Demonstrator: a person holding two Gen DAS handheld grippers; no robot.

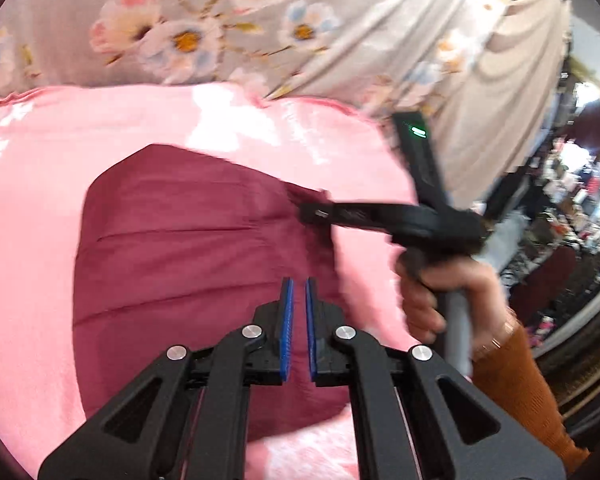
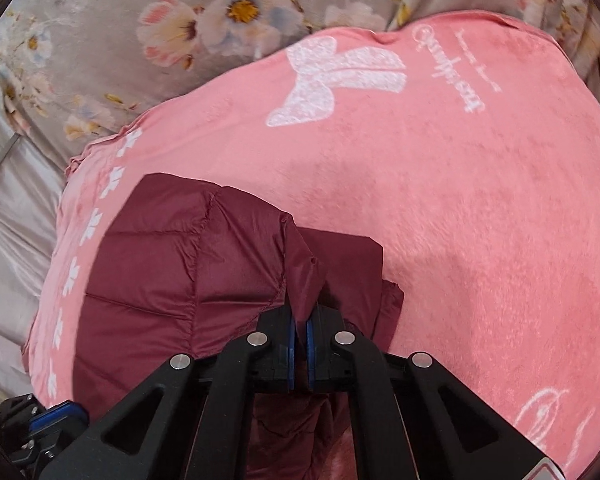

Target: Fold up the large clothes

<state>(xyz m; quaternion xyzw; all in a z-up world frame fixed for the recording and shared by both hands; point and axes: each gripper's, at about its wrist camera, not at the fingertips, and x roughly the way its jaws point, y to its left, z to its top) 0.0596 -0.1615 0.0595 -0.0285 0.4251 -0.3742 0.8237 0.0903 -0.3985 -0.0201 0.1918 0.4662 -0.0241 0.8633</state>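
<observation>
A maroon quilted jacket lies on a pink blanket. My left gripper hovers above the jacket's right part, jaws almost together with a narrow gap and nothing between them. My right gripper reaches in from the right and pinches the jacket's right edge. In the right wrist view, the right gripper is shut on a fold of the maroon jacket, which rises between the blue pads. The left gripper shows at the bottom left corner there.
The pink blanket with white butterfly print covers a bed with a grey floral sheet. A beige cloth hangs at the right, with cluttered shelves beyond the bed's edge.
</observation>
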